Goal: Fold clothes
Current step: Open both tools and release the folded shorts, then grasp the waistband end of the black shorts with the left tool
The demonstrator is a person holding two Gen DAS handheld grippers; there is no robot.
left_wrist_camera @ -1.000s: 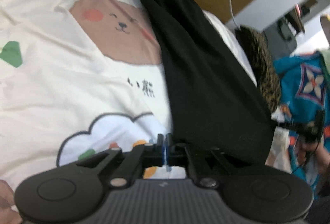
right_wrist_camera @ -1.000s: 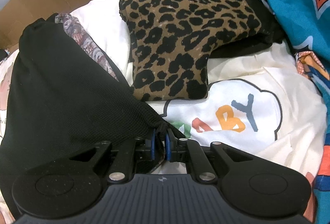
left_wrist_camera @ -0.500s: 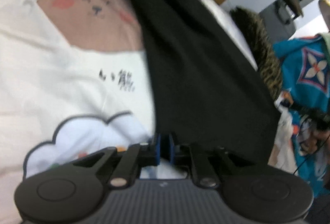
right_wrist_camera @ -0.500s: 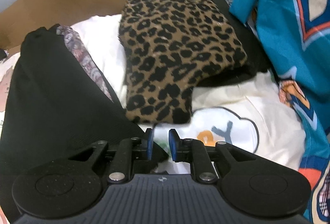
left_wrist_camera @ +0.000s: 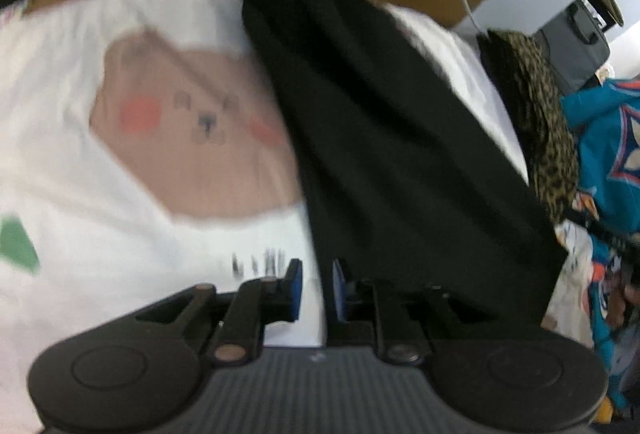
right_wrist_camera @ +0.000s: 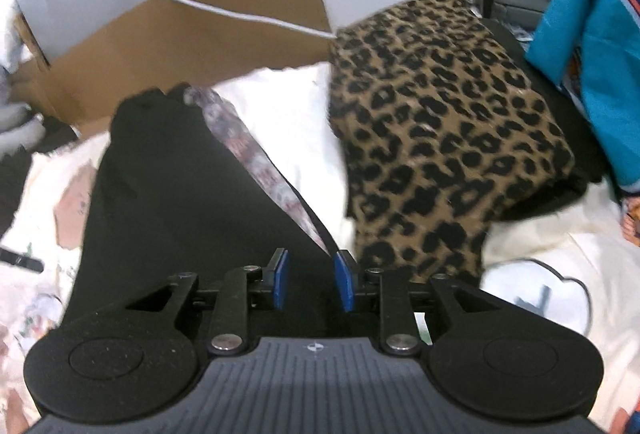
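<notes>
Both tongs opening w/ nothing pinched, left tongs (left_wrist_camera: 316, 288) & right tongs (right_wrist_camera: 310, 284) hovering over black garment (left_wrist_camera: 400, 154) lying on bear-print sheet (left_wrist_camera: 120, 194).

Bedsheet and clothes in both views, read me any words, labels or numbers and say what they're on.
None can be read for certain.
Dark characters on the white bedsheet, below the bear print: too blurred to read.
Coloured letters in the cloud print: mostly hidden, only part of a blue-grey letter shows.
Black garment, leopard-print garment: no text visible.
</notes>
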